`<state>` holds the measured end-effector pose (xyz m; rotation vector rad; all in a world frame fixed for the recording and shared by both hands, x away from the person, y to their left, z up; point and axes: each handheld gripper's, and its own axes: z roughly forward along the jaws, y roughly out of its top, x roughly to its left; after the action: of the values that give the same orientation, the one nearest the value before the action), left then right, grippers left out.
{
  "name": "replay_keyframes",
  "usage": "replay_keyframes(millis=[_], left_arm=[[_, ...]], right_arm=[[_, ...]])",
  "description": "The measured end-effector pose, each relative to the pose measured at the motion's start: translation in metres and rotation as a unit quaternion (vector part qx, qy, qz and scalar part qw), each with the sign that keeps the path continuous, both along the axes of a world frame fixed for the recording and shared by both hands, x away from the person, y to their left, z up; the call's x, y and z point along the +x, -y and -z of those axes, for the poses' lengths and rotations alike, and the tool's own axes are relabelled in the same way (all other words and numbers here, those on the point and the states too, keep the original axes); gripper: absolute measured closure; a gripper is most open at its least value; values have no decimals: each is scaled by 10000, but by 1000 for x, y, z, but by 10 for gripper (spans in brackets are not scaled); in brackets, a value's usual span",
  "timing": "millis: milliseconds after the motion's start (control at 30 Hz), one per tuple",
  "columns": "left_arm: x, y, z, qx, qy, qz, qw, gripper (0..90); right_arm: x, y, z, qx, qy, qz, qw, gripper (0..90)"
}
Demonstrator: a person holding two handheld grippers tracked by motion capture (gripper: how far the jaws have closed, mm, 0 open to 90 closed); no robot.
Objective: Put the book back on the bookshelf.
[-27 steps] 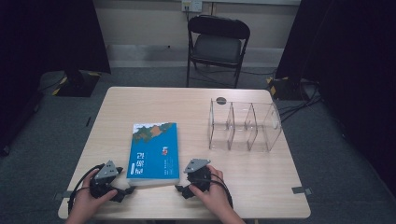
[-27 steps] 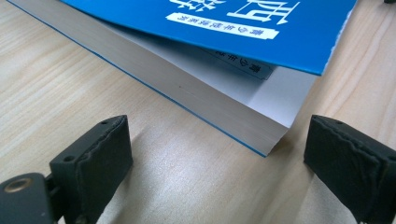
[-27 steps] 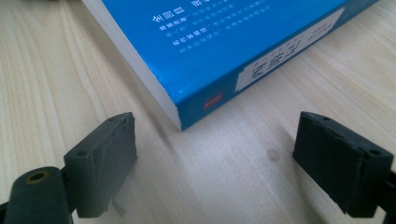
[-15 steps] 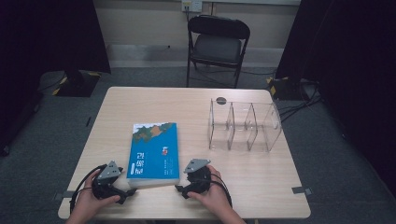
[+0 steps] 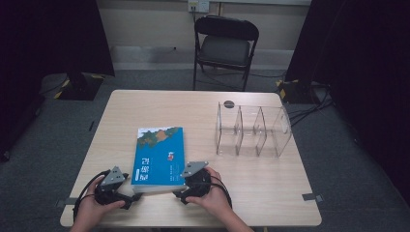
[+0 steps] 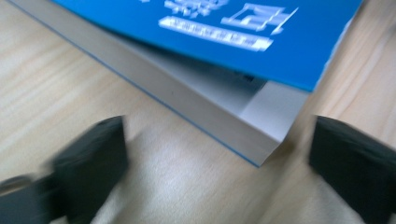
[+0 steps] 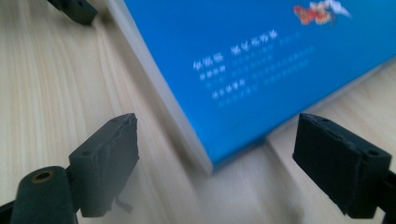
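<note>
Dark curtains close off both sides of the room, and a black folding chair (image 5: 226, 46) stands on the grey carpet beyond a pale wooden table (image 5: 159, 108). On the table, toward the person's edge, a thick book (image 5: 159, 157) with a bright blue cover lies flat, its short near edge facing the person. A clear plastic organizer (image 5: 252, 130) with upright dividers stands well apart from it on the right half of the table.

Both hands come in from the bottom of the high view. The left gripper (image 5: 126, 197) sits low at the book's near left corner, and the right gripper (image 5: 183, 192) sits at its near right corner.

In the left gripper view the jaws stand apart with the book's corner (image 6: 266, 144) just ahead of them; the cover is lifted a little off the page block there, and the pads touch nothing. In the right gripper view the jaws stand wide, the book's other near corner (image 7: 210, 161) reaching toward the gap between them, with bare wood on either side and no contact with the pads.
</note>
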<state>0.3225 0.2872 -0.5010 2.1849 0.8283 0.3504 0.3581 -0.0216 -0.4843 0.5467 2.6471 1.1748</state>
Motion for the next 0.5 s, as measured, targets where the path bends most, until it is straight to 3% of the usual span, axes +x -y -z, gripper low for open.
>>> replay_keyframes(millis=[167,367,400,500], left_arm=[[1,5,-2,-4,-33,110,9999,259],[1,10,-5,31,-144,10,9999,291],[1,10,-7,157,-221,25,9996,300],[1,11,-10,201,-320,-30,9993,319]], right_arm=[[5,-7,-6,24,110,4,9999,141],[6,-9,-6,-46,227,-26,9997,140],[6,-10,-5,16,291,-51,9996,140],[7,-13,-3,44,367,-107,9993,140]])
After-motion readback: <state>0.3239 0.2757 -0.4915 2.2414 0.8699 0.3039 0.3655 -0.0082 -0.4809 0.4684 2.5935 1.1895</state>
